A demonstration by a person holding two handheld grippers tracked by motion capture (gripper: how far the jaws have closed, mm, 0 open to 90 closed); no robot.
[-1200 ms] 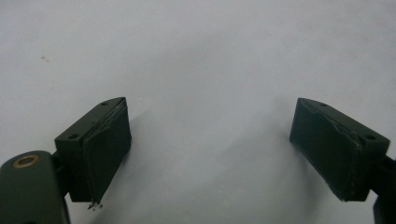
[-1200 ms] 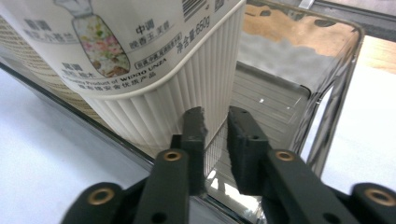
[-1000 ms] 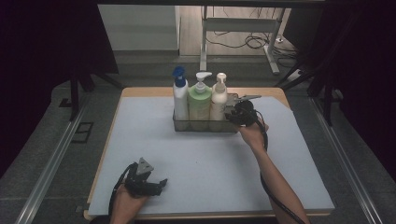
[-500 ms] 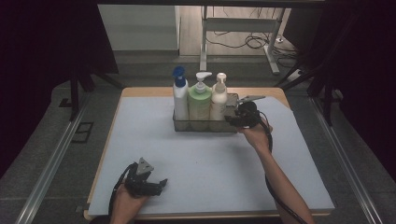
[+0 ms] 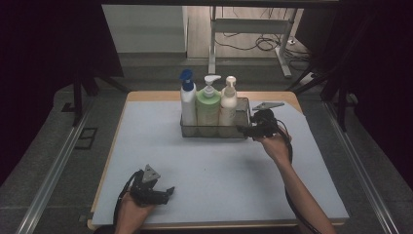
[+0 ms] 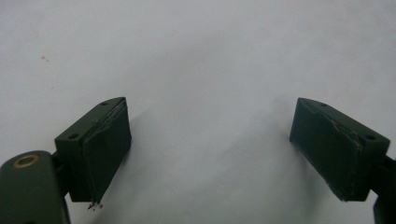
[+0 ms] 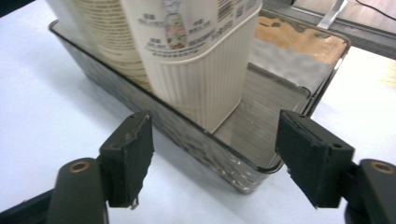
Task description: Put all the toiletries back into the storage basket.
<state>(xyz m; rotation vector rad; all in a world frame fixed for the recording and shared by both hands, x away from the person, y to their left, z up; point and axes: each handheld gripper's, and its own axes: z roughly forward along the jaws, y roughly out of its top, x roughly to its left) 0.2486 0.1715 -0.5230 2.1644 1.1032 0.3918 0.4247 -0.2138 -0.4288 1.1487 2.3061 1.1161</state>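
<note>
Looking forward and down from above the near edge of the table (image 5: 146, 146), taking in its whole top. Riding close behind spread jaws: facing bare tabletop at left; facing the tray (image 7: 196, 140) corner at right, sharing tray (image 5: 243, 132) and cream bottle (image 7: 201, 60) with overhead.

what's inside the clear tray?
Three pump bottles stand in the clear tray: blue-capped bottle, green bottle, cream bottle. The tray's right end is bare ribbed floor. The cream bottle hides most of the other two in the right gripper view.
</note>
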